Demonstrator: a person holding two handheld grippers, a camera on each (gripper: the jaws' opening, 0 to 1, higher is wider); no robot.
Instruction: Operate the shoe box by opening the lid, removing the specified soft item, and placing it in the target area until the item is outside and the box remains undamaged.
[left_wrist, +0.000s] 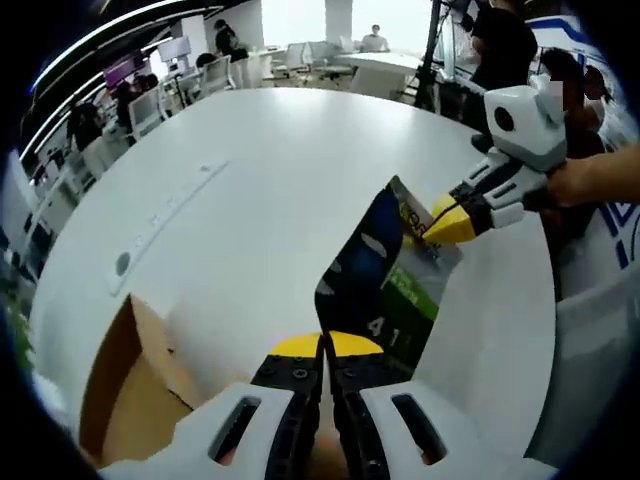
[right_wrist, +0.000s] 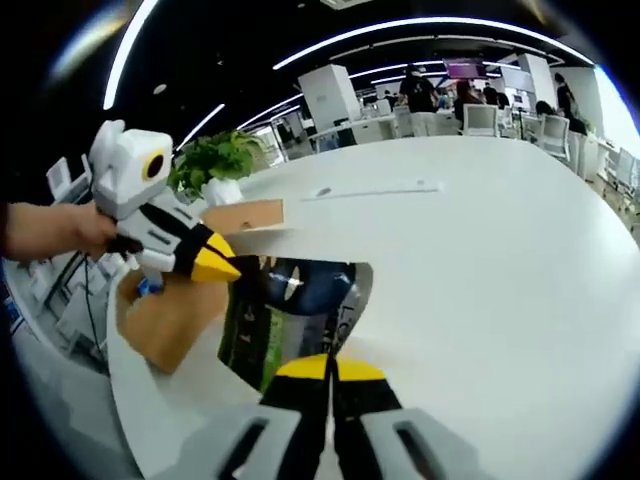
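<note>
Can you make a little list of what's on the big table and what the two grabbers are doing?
table: large white table
box: brown cardboard shoe box, open, near the table edge
soft item: dark blue and green printed item, held up between both grippers, outside the box
left gripper: left gripper, shut on one end of the item
right gripper: right gripper, shut on the other end
plant: green potted plant behind the table
</note>
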